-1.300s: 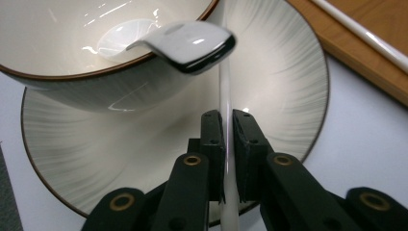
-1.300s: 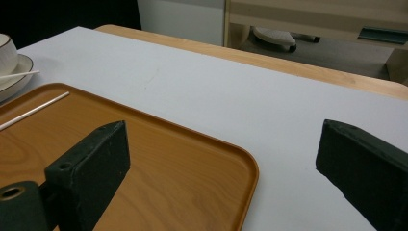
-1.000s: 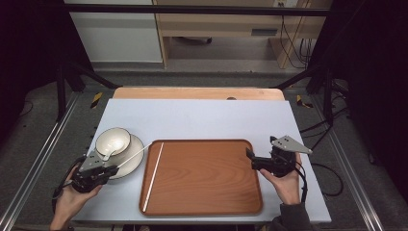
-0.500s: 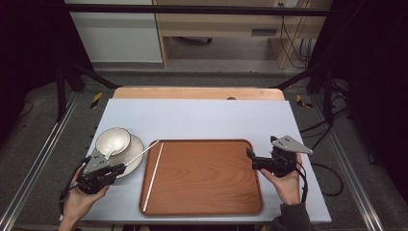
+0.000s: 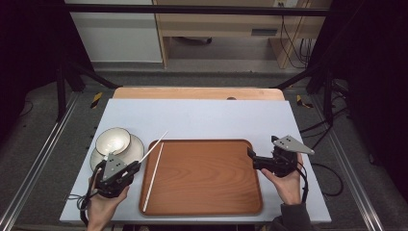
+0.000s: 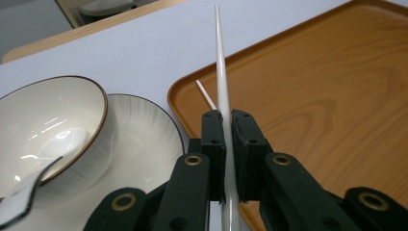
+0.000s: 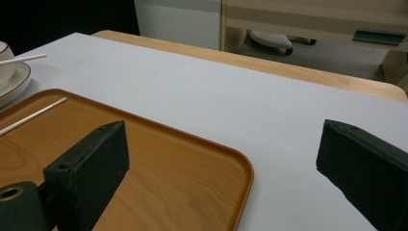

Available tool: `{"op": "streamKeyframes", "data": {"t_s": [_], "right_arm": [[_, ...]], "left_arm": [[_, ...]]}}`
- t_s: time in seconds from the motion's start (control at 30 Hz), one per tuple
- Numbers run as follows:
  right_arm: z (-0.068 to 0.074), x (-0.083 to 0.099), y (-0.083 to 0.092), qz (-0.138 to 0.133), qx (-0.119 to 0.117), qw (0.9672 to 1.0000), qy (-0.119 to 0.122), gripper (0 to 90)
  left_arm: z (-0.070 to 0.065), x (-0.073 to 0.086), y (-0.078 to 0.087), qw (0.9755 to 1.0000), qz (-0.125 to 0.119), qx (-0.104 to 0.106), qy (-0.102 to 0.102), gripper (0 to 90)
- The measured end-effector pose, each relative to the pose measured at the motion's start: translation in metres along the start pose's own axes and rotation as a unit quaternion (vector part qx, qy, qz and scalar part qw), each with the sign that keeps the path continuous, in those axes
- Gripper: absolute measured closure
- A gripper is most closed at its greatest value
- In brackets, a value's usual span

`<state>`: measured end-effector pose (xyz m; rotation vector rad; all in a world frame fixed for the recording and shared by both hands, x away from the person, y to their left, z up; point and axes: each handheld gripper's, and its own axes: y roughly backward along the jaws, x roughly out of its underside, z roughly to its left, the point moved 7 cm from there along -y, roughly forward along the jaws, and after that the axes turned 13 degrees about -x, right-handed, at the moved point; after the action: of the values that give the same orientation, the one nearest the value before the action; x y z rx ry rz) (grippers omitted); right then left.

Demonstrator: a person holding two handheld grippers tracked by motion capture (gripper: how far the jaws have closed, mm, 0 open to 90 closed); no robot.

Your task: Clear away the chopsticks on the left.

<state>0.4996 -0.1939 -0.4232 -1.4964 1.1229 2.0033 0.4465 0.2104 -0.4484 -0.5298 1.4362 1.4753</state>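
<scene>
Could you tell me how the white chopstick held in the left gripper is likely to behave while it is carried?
The held chopstick stays straight beyond the left gripper, so it is probably stiff. It looks smooth and thin, gripped near one end, so it might pivot or slip. Laid on the tray, being round, it could roll.

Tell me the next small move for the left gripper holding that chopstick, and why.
Probably swing the left gripper right over the tray and lower it. Its fingers are shut on one white chopstick, whose tip angles up above the table, while the second chopstick already lies along the tray's left edge. Laying it beside that one would pair them.
</scene>
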Motion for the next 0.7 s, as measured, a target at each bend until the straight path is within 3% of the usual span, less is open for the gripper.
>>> {"op": "streamKeyframes", "data": {"t_s": [0.1,0.27,0.37,0.5,0.53,0.7], "right_arm": [[0.001,-0.001,0.001,-0.002,-0.002,1.0,0.001,4.6],[0.001,-0.003,0.002,-0.005,-0.003,1.0,0.0,4.6],[0.001,-0.003,0.002,-0.006,-0.004,1.0,0.0,4.6],[0.001,-0.002,0.001,-0.004,-0.006,1.0,-0.001,4.6],[0.002,-0.002,0.0,-0.002,-0.006,1.0,0.0,4.6],[0.002,-0.001,0.0,-0.001,-0.007,1.0,0.0,4.6]], "left_arm": [[-0.008,-0.002,0.0,0.9995,0.001,-0.018,0.025,84.2],[-0.024,-0.007,0.001,0.9976,-0.009,-0.026,0.063,84.2],[-0.034,-0.007,-0.001,0.9963,-0.015,-0.038,0.076,84.2],[-0.045,-0.004,-0.002,0.9924,-0.023,-0.051,0.11,84.2],[-0.051,-0.001,-0.003,0.9901,-0.024,-0.059,0.125,84.2],[-0.064,0.009,-0.008,0.9874,-0.02,-0.061,0.144,84.2]]}}
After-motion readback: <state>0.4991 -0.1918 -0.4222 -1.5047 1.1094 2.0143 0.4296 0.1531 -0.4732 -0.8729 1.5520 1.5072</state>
